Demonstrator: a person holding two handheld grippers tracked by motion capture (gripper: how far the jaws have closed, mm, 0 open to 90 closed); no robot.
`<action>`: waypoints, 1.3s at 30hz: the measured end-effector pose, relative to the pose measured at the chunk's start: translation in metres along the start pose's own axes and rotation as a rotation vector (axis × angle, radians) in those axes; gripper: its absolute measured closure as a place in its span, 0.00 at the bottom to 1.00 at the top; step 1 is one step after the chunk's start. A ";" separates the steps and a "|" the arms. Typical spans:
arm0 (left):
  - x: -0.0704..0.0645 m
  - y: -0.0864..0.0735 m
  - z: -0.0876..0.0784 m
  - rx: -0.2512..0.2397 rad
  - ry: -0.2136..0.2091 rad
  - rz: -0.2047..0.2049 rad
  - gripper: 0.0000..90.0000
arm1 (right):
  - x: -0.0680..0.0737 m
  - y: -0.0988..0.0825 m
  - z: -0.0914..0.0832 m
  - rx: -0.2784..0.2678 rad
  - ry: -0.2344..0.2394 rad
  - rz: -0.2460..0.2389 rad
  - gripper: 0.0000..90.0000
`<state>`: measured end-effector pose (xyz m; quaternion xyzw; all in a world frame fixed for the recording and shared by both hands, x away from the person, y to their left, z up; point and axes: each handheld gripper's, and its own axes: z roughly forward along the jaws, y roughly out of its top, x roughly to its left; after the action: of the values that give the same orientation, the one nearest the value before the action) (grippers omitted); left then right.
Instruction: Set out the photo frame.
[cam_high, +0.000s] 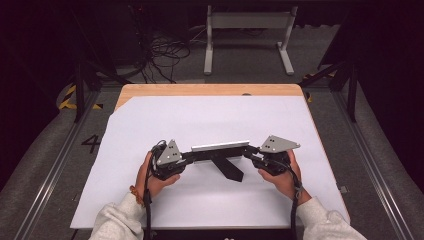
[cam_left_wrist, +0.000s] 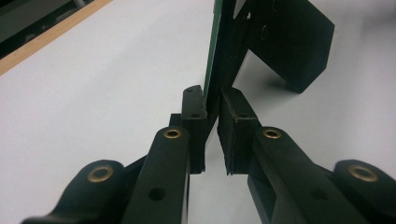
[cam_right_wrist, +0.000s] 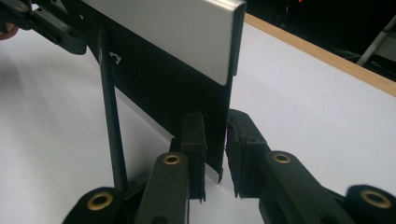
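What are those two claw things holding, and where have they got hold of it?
A long flat black panel with a silver strip, held between them: the left gripper pinches its left end, the right gripper its right end, edge-on between the jaws.

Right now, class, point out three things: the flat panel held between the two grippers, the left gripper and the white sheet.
flat panel (cam_high: 220, 146), high view, on its silver top strip.
left gripper (cam_left_wrist: 212, 109), left gripper view, between its fingertips.
white sheet (cam_high: 210, 115), high view, on a bare part.

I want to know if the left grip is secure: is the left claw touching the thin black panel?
Touching. In the left gripper view the left claw stands closed on the panel, both pads pressed on its end edge.
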<state>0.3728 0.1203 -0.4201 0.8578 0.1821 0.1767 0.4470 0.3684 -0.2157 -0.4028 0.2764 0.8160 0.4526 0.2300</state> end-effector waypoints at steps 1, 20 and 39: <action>-0.001 0.000 -0.001 0.005 -0.002 0.007 0.91 | 0.000 0.000 0.000 0.000 0.002 0.001 0.87; -0.009 0.001 -0.004 0.011 -0.025 0.023 0.93 | -0.010 0.002 0.011 -0.005 0.001 0.040 0.86; -0.018 0.005 0.000 0.015 -0.038 0.046 0.94 | -0.019 0.005 0.023 0.003 -0.005 0.066 0.87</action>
<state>0.3580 0.1091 -0.4182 0.8684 0.1552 0.1690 0.4397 0.3976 -0.2123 -0.4075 0.3047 0.8065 0.4582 0.2163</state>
